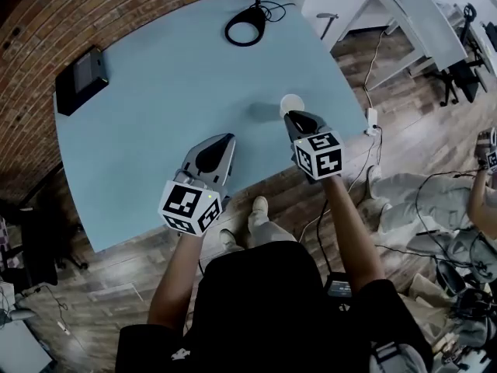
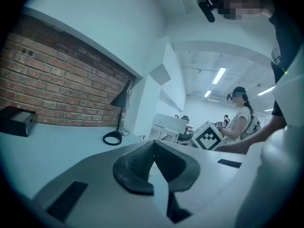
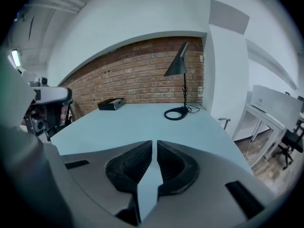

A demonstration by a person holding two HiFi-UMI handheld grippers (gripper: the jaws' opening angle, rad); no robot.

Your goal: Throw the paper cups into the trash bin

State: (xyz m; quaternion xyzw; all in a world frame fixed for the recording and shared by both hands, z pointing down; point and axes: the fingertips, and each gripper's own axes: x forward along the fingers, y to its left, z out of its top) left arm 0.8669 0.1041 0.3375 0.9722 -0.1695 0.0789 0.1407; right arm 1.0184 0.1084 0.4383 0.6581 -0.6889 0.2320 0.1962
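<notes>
One white paper cup (image 1: 291, 104) stands on the light blue table (image 1: 155, 107), near its right front edge. My right gripper (image 1: 294, 116) hovers just on the near side of the cup, jaws shut with nothing between them; in the right gripper view (image 3: 154, 143) only bare tabletop lies ahead and the cup is hidden. The left gripper (image 1: 225, 138) is held over the table's front edge to the left, also shut and empty (image 2: 153, 144). No trash bin appears in any view.
A black box (image 1: 81, 80) lies at the table's far left by the brick wall. A black lamp base with its cable (image 1: 245, 29) sits at the far edge. White desks (image 1: 419, 22), cables on the wooden floor and another person (image 1: 485, 185) are to the right.
</notes>
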